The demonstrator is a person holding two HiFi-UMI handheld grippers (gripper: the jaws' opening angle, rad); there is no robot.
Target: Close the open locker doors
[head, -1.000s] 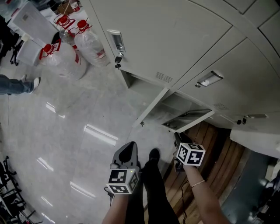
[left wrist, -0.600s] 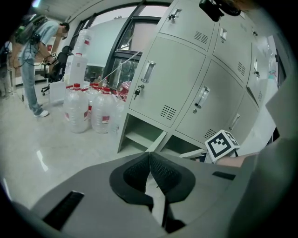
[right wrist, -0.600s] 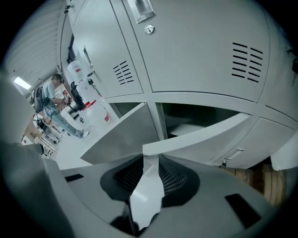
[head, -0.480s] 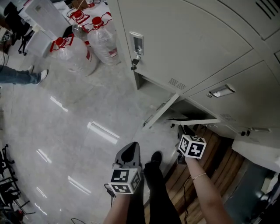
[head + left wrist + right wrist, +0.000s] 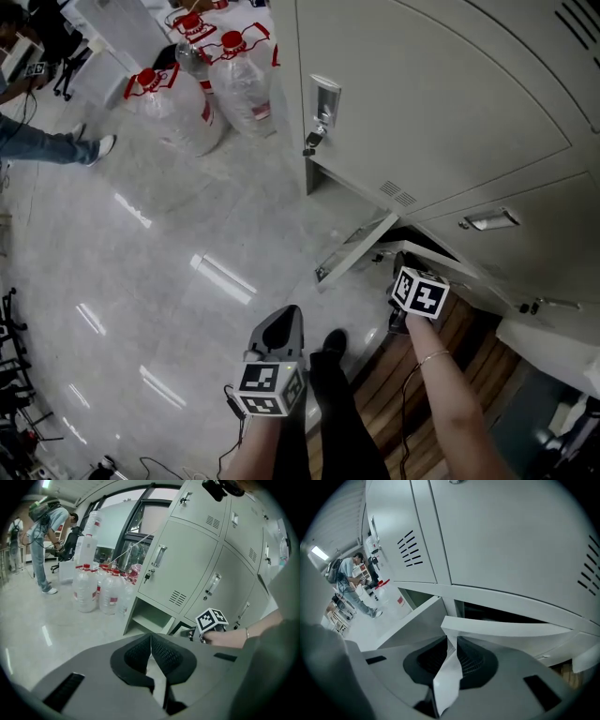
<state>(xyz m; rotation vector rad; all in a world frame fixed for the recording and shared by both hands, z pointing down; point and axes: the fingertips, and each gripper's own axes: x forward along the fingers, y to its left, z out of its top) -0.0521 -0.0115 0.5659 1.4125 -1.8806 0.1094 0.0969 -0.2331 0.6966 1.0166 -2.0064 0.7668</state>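
Two bottom locker doors stand ajar under the grey locker bank. The left-hand open door (image 5: 354,247) swings out over the pale floor, its compartment (image 5: 150,618) bare. My right gripper (image 5: 409,267) is at the free edge of the right-hand open door (image 5: 450,262). In the right gripper view that door's thin white edge (image 5: 449,667) runs between the closing jaws of my right gripper (image 5: 451,641), with the pads against it. My left gripper (image 5: 281,323) hangs lower over the floor, away from the lockers. In its own view, the left gripper (image 5: 151,637) is shut and empty.
Large water bottles (image 5: 178,108) with red caps stand on the floor left of the lockers. A person (image 5: 44,541) bends over a desk beyond them. A closed upper door with a key in its handle (image 5: 323,98) is above. Wooden boards (image 5: 441,375) lie under my right arm.
My right gripper has moved forward to the right-hand door's edge, which now sits between its jaws. That door stands less far out. The left gripper has barely moved.
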